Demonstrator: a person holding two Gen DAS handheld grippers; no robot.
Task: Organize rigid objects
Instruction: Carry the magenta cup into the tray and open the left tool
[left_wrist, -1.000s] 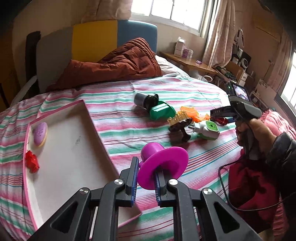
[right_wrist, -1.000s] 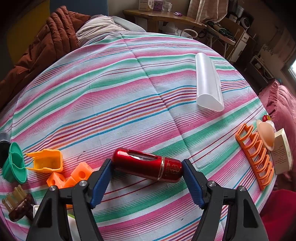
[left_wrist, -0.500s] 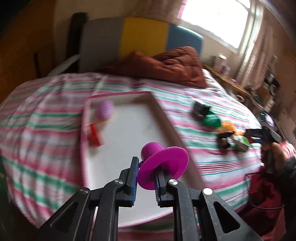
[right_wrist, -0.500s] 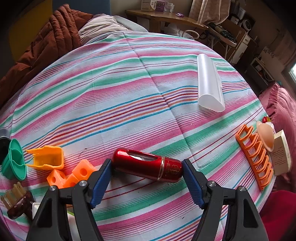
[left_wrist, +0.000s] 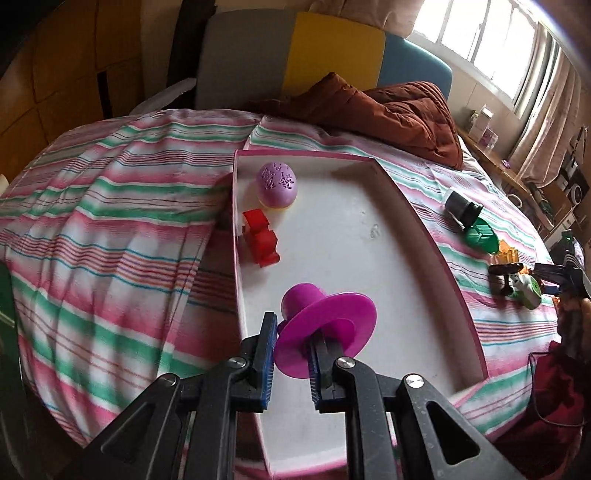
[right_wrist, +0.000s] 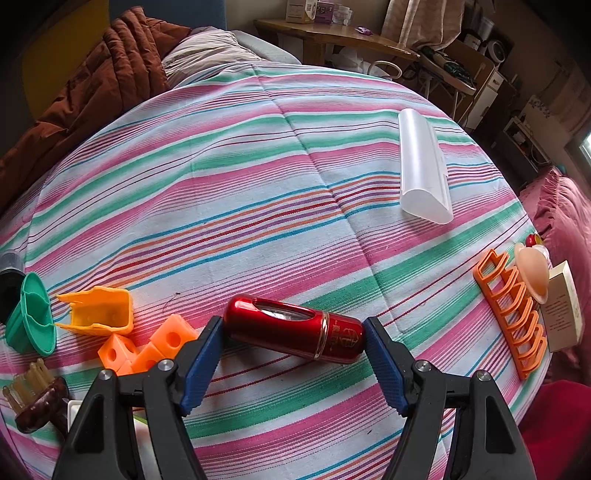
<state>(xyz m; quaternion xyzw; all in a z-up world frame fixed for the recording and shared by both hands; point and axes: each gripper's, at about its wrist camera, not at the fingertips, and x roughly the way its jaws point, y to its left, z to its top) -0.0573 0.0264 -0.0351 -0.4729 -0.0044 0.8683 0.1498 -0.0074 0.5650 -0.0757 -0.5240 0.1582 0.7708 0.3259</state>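
Two pieces, a purple egg (left_wrist: 277, 184) and a red block (left_wrist: 260, 242), are already laid in the white tray (left_wrist: 406, 236) on the bed (right_wrist: 258, 155). A magenta hat-shaped piece (left_wrist: 327, 326) is pinched by the left tongs (left_wrist: 291, 354) above the tray, not yet released. The right tongs (right_wrist: 293, 354) are spread around a red cylinder (right_wrist: 295, 328) on the bed; whether the pads touch it cannot be told. Many pieces are left scattered.

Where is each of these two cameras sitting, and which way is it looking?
Left wrist view: sits on the left gripper, looking down past its fingers, shut on a magenta hat-shaped toy, into a white tray on the striped bed; a hand shows far right.
Right wrist view: sits on the right gripper, looking down at a red cylinder between its jaws.
Both show the brown quilt and green scoop.
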